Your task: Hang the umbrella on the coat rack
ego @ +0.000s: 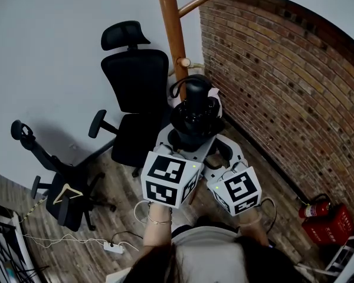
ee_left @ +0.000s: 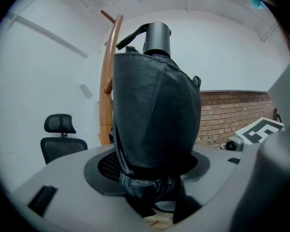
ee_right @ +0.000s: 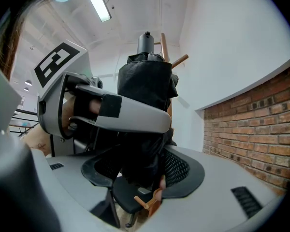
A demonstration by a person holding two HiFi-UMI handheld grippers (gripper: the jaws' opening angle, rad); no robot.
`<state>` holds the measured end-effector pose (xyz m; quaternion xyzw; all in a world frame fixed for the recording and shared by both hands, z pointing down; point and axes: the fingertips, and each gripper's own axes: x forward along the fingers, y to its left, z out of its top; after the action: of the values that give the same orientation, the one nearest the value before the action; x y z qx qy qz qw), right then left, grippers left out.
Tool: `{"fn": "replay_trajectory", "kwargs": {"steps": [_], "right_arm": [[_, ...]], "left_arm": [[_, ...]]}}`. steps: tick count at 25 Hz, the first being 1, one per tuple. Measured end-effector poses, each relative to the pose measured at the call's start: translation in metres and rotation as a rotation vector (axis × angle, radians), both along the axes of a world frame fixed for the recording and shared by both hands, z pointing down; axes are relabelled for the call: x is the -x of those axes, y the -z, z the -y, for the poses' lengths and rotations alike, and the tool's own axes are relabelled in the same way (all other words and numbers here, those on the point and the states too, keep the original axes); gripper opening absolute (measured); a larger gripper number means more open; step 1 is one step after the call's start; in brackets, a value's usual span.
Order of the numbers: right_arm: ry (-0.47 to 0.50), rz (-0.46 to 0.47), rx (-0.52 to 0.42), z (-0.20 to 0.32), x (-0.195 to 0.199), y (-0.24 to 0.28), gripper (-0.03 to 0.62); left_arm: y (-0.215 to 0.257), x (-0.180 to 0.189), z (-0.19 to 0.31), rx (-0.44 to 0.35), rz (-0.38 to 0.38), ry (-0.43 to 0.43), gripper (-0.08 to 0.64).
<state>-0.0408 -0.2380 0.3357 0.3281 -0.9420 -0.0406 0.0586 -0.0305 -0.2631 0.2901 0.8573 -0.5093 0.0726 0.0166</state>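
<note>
- Head view: a folded black cloth umbrella point(ego: 194, 114) stands upright in the middle of the frame, with its round black handle on top.
- The left gripper point(ego: 180, 149) and the right gripper point(ego: 227, 155) both hold it, just below the middle of the frame. Their marker cubes sit side by side.
- Left gripper view: the jaws are clamped on the lower part of the umbrella, and black cloth fills the gap between them.
- Right gripper view: these jaws squeeze the umbrella too (the left gripper reaches across in front of it from the left of the frame).
- A tall brown wooden coat rack point(ego: 172, 34) rises at the top middle of the head view, with one peg pointing to the upper right.
- The umbrella is close under the coat rack in the frame and hangs on no peg.
- A red brick wall point(ego: 283, 87) fills the right side.
- A black office chair with a headrest point(ego: 135, 87) stands left of the coat rack, by the white wall.
- A second black chair point(ego: 65, 187) is at the lower left, and a pale wooden hanger point(ego: 68, 192) rests on it.
- A red fire extinguisher point(ego: 315, 208) is at the lower right, beside a red box point(ego: 333, 224).
- A white power strip point(ego: 113, 247) lies on the brown wood floor point(ego: 100, 223) at the bottom left.
</note>
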Motion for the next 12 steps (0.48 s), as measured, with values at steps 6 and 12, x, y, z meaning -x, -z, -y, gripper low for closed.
{"fn": "replay_trajectory", "kwargs": {"steps": [6,12], "right_arm": [[0.001,0.016,-0.001,0.010,0.002,0.009,0.262],[-0.018,0.021,-0.010,0.018,0.006,0.016,0.262]], "left_arm": [[0.010,0.001,0.010,-0.013,0.021,-0.001,0.276],[0.017,0.004,0.018,-0.014,0.024,-0.023,0.276]]}}
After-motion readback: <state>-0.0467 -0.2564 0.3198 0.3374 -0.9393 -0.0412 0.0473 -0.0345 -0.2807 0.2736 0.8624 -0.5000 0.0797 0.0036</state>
